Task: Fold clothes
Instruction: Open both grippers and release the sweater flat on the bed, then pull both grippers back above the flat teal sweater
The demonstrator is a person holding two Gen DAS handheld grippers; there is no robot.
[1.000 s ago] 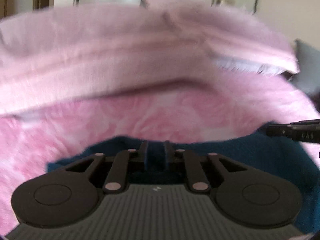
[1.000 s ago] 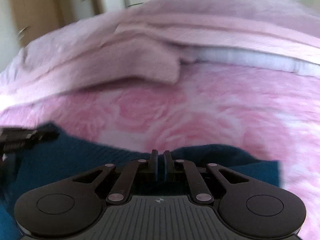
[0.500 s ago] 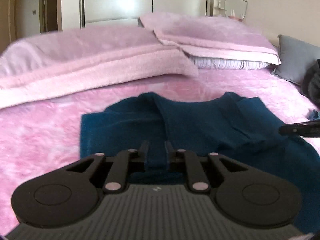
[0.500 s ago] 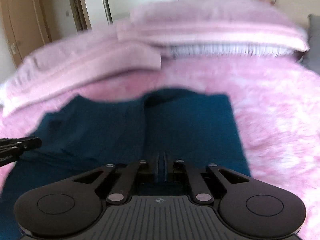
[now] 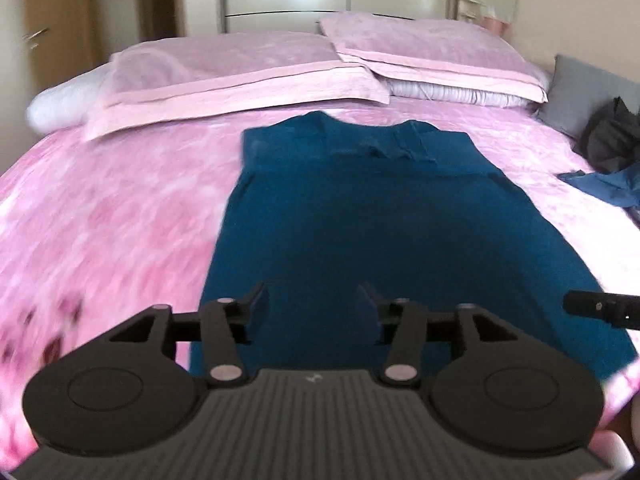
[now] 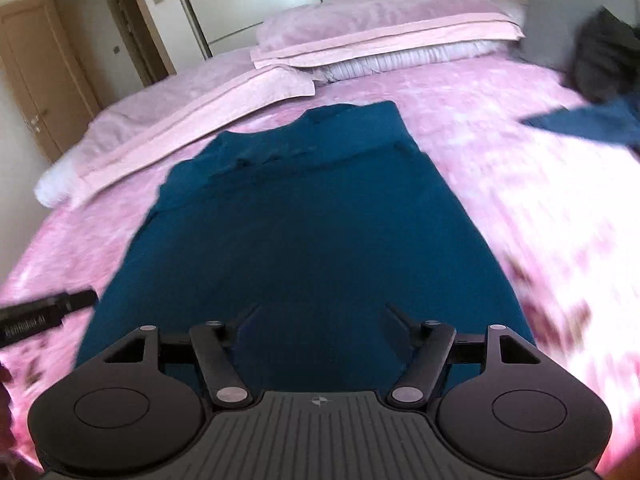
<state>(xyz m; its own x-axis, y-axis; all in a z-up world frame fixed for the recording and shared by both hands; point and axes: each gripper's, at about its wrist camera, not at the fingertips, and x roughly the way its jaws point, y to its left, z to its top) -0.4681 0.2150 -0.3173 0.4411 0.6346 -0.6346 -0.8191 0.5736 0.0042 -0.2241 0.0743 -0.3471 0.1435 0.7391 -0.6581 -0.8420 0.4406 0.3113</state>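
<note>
Letting go after a fold: teal garment (image 5: pixel 384 224) lying flat on the pink bedspread (image 5: pixel 100 216), sides already turned in to a long narrow panel, collar end at 12 o'clock toward the pillows, hem end at 6 o'clock under both tools. Left gripper (image 5: pixel 312 308) with jaws opening, nothing pinched between them, only cloth lying beneath. Right gripper (image 6: pixel 320 324) likewise opening, jaws spread and empty, hovering over the hem; its tip poking in at 3 o'clock of the left wrist view.

Judged stage: roughly midway, width reduced, length not yet halved.

Next move, as a guess: clamping the two hem corners, one per tool, and carrying them toward 12 o'clock to lay hem on collar. Calls for a pinch catching every layer at each corner, level lifting of both sides together, and a flat landing to avoid skewing the panel. Soft knit, likely to sag or slip if only the top layer is taken.

Counted:
- Grippers: two.
- Teal garment in work: one.
- Pink pillows (image 5: pixel 240 76) at 12 o'clock: two, with a white pillow under each.
- Grey cushion (image 5: pixel 588 92) at 2 o'clock: one.
- Heap of dark and blue clothes (image 5: pixel 608 160) at 3 o'clock: one pile, number of pieces unclear.
</note>
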